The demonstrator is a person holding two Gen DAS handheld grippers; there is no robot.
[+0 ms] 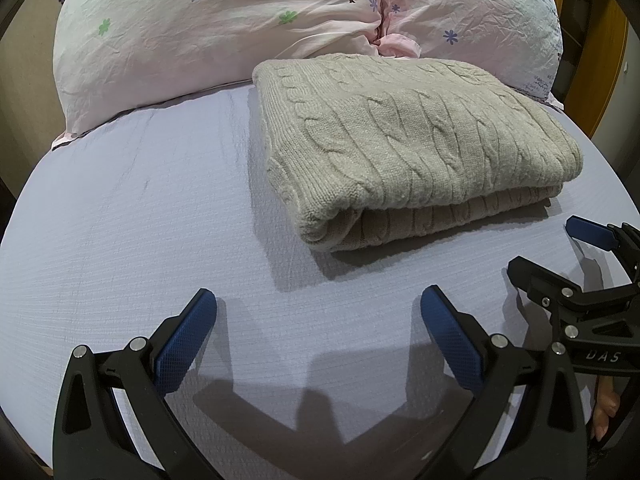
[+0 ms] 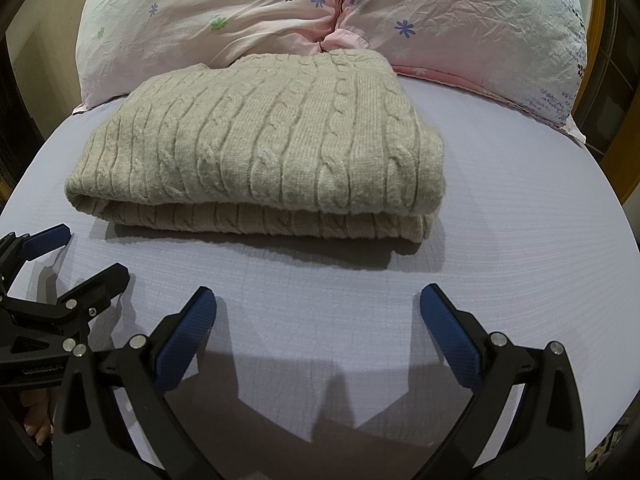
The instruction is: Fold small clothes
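1. the bare lavender bed sheet [image 2: 320, 320] between the claws and the folded sweater [image 2: 256, 152] lies flat, open for a pass.
2. left of the sweater, a wide strip of sheet runs up to the pillows [image 1: 200, 32].
3. the pillows close off the far side, touching the sweater's back edge.
4. the left claw [image 1: 318, 300] and right claw [image 2: 318, 300] sit just beside each other, both spread wide, crowding the near middle.
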